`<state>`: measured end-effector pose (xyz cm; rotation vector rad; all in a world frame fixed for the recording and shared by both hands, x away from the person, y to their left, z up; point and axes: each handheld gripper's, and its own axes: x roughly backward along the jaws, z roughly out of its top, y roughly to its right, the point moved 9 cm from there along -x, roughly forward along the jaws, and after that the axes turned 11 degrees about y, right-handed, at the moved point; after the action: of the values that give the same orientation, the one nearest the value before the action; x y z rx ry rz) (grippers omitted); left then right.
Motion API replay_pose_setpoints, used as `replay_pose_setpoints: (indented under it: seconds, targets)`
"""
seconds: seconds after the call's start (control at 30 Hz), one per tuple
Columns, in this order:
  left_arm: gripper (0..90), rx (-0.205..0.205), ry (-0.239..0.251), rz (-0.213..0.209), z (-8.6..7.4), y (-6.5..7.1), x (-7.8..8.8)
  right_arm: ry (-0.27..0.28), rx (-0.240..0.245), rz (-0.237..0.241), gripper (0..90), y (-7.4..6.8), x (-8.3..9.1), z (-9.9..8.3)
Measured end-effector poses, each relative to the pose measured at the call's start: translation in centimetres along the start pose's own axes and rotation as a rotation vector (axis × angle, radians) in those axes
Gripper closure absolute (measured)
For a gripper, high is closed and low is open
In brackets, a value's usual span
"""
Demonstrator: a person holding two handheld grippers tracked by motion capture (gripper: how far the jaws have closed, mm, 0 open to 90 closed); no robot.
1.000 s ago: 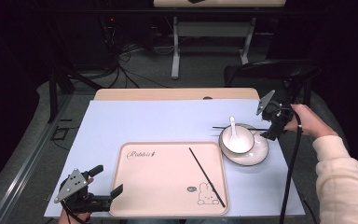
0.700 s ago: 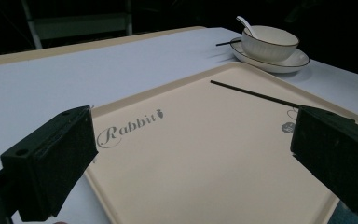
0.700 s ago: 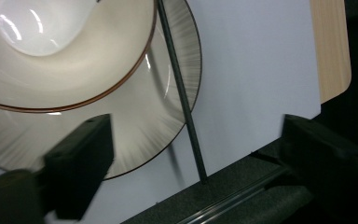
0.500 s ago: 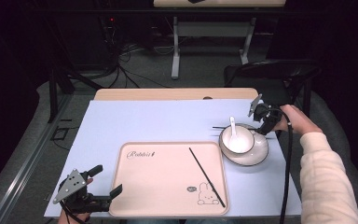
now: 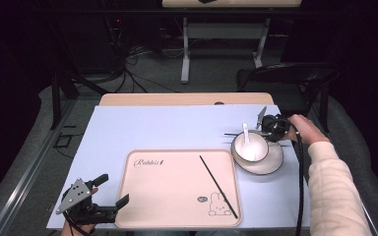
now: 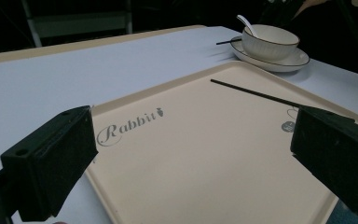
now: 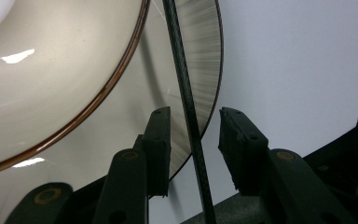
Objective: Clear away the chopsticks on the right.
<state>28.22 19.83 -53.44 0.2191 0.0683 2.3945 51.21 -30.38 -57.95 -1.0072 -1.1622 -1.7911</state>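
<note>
Black and thin, the chopstick [image 7: 189,112] lies across the saucer [image 7: 204,60] rim at the far right, raised enough for the right gripper [image 7: 193,140], whose jaws have just been closing around it without pinching yet. Bowl [image 5: 250,146] and spoon [image 5: 246,135] crowd it. The left gripper [image 5: 109,189] waits spread by the tray [image 5: 177,216], holding 1 more chopstick [image 5: 218,187].

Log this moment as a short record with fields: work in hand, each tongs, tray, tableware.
work in hand: picking up the chopstick lying across the saucer rim
right tongs: jaws have just been closing, chopstick between them, pads not yet touching it
left tongs: open, hovering at the tray's near corner
tray: beige, holds a second chopstick
bowl: on the saucer, white spoon inside
</note>
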Motion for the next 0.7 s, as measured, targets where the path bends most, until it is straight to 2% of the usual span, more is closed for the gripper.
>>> replay_pose_setpoints:
  seconds: [0.03,0.13,0.23,0.27,0.43,0.5,0.6,0.63,0.67,0.7]
  targets:
    - [0.1,0.0,0.0,0.0,0.0,0.01,0.0,-0.012,0.016,-0.012,65.3,0.25,-0.07,-0.02]
    - [0.1,0.001,-0.001,-0.001,-0.01,0.05,0.02,-0.007,0.008,0.012,68.5,0.03,-0.46,0.09]
    - [0.0,0.002,-0.001,0.0,-0.02,0.03,0.03,-0.016,0.019,0.014,71.1,-0.01,-0.77,0.05]
    - [0.1,0.002,-0.001,0.0,-0.03,0.03,0.03,0.001,0.005,0.003,76.1,0.04,-0.78,0.19]
    - [0.0,0.0,-0.003,0.0,-0.03,0.03,0.06,-0.001,0.005,0.001,84.0,-0.09,-0.81,0.21]
    - [0.1,0.0,-0.003,0.0,-0.03,0.03,0.06,0.002,0.011,0.005,84.3,-0.11,-0.82,0.22]
    - [0.1,-0.001,-0.004,0.0,-0.04,0.02,0.06,-0.006,-0.003,0.001,85.3,-0.16,-0.72,0.16]
    - [0.1,-0.001,-0.004,0.001,-0.04,0.02,0.07,-0.013,-0.02,-0.007,85.4,-0.16,-0.59,0.08]
    - [0.1,0.0,-0.004,0.001,-0.03,0.03,0.08,0.003,-0.019,-0.02,85.6,0.29,-0.32,0.21]
    - [0.1,0.0,-0.004,0.001,-0.03,0.04,0.07,0.007,-0.047,-0.034,85.6,0.31,0.09,0.23]
